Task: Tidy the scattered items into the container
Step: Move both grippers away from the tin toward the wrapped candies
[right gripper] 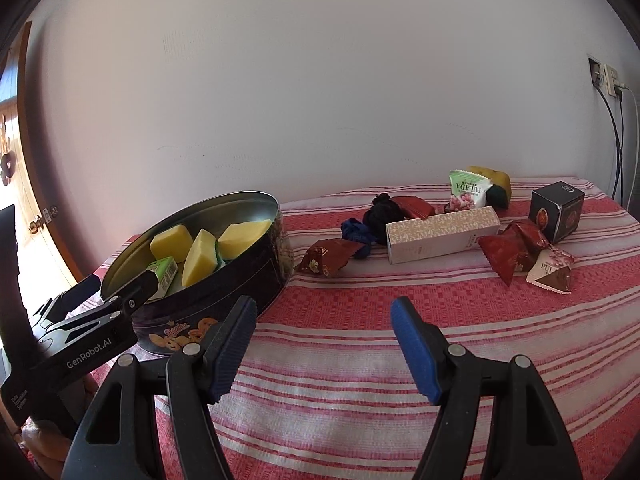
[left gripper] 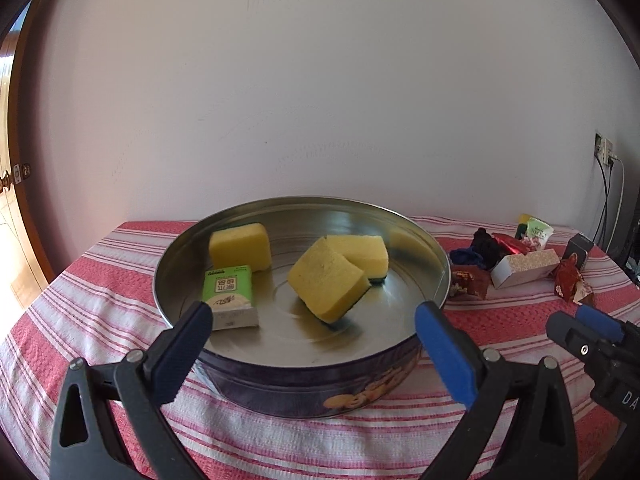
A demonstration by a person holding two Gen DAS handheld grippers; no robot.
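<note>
While three sponges (left gripper: 328, 280) sit in tin (left gripper: 304, 384) | left tongs (left gripper: 312, 320) agape | right tongs (right gripper: 324, 316) agape

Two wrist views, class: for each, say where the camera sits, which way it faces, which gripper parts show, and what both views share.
Left wrist: sits behind the open left gripper, facing the tin holding sponges; the right gripper shows at right.
Right wrist: sits behind the open right gripper, facing the tablecloth and scattered snack packets; the left gripper shows at left.
Shared: tin, sponges, long box, packets, tablecloth.
</note>
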